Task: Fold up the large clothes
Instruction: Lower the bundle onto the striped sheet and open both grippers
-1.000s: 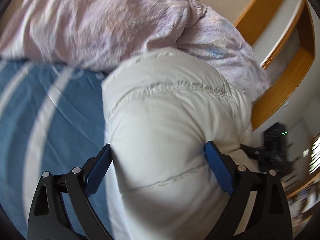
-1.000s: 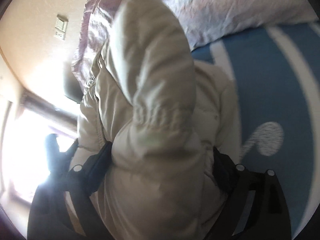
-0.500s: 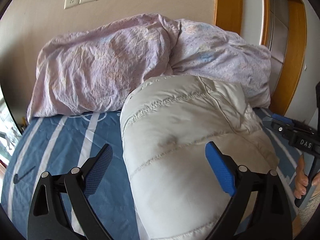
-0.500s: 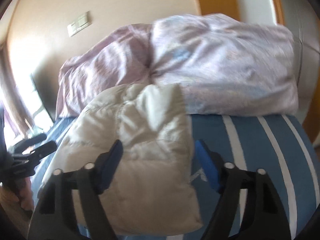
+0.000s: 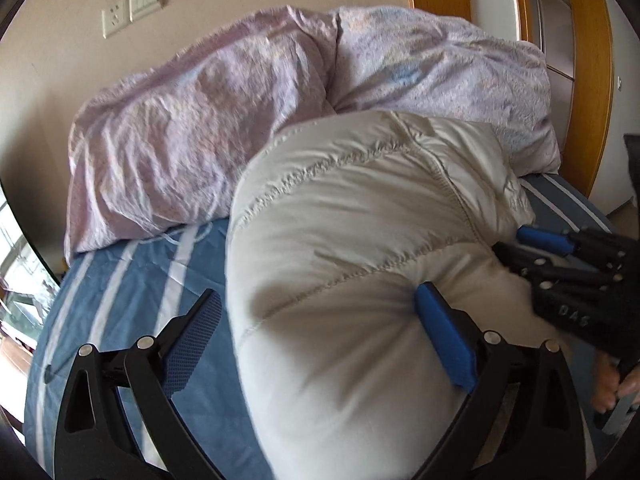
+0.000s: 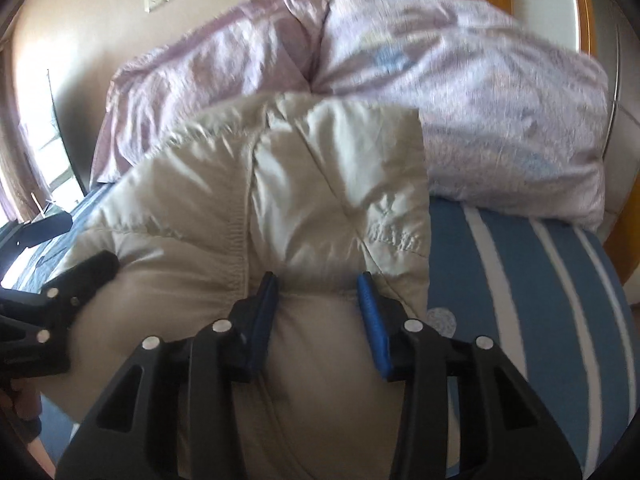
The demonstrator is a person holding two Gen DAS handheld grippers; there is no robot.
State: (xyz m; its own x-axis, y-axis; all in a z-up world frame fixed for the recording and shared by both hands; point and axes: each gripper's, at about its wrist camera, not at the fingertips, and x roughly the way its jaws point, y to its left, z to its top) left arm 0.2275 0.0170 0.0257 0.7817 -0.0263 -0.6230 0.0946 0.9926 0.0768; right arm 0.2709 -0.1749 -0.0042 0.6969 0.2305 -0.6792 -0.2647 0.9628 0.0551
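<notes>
Both angled down over the blue white-striped bed (image 5: pixel 120 280), the left claw (image 5: pixel 316 320) stands wide apart around a bulge of the puffy off-white quilted down jacket (image 5: pixel 352 216), lying below the crumpled lilac duvet (image 5: pixel 192 120) at twelve o'clock, while the right claw (image 6: pixel 318 316) is closing on a fold of it.

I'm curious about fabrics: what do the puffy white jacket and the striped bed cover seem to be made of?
The puffy white jacket looks like a smooth, faintly shiny synthetic shell over soft padding, perhaps down: stitched seams split it into swollen panels. The striped bed cover looks like matte woven cloth, probably cotton: flat, dull blue with white stripes and fine creases.
</notes>
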